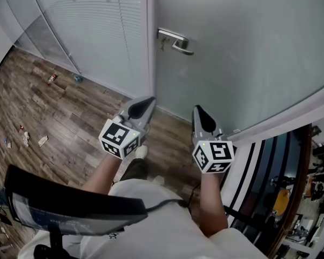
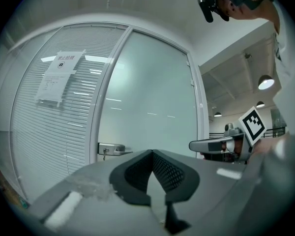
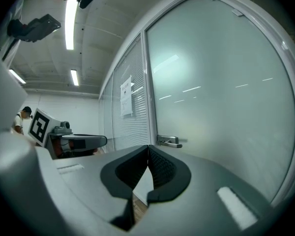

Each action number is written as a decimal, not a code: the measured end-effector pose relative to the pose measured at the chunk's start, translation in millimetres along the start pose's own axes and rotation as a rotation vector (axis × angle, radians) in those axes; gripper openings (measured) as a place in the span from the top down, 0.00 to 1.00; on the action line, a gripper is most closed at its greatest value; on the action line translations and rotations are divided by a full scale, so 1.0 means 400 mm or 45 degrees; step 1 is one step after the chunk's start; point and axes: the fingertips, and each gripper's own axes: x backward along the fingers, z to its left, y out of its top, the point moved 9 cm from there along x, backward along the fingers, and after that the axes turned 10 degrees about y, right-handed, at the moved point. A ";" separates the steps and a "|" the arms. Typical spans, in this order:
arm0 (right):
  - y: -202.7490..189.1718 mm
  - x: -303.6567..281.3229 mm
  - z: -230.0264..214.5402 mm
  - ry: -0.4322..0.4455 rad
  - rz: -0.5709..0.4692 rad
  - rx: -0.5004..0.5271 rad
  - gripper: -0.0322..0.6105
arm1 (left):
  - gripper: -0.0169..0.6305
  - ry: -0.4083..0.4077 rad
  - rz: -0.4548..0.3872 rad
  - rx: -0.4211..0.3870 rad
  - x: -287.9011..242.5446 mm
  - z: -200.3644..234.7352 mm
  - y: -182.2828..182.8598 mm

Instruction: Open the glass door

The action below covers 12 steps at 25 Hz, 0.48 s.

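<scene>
A frosted glass door stands ahead of me, with a metal lever handle near its left edge; the handle also shows in the left gripper view and the handle in the right gripper view. My left gripper and right gripper are held level, side by side, short of the door and well below the handle in the head view. Both sets of jaws are shut, tips touching, with nothing between them. Neither gripper touches the door or the handle.
A glass wall with slatted blinds and a posted paper sheet stands left of the door frame. Small litter lies on the wooden floor at left. A black-framed partition runs along the right.
</scene>
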 end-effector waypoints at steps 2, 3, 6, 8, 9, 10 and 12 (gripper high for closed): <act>0.002 -0.027 -0.005 -0.003 0.014 0.021 0.94 | 0.97 -0.013 -0.006 0.004 -0.022 0.023 -0.002; 0.004 -0.042 -0.010 -0.009 0.017 0.028 0.94 | 0.97 -0.021 -0.008 0.007 -0.036 0.036 -0.004; 0.009 -0.094 -0.030 -0.036 0.007 0.018 0.94 | 0.97 -0.048 -0.006 0.009 -0.083 0.086 -0.004; 0.011 -0.133 -0.044 -0.051 0.001 0.011 0.94 | 0.97 -0.068 -0.007 0.002 -0.117 0.123 0.001; 0.013 -0.154 -0.049 -0.059 0.000 0.008 0.94 | 0.97 -0.079 -0.007 -0.001 -0.134 0.142 0.004; 0.015 -0.174 -0.054 -0.068 -0.001 0.003 0.94 | 0.97 -0.090 -0.007 -0.003 -0.151 0.161 0.006; 0.020 -0.214 -0.061 -0.087 -0.001 -0.007 0.94 | 0.97 -0.113 -0.003 -0.006 -0.183 0.199 0.010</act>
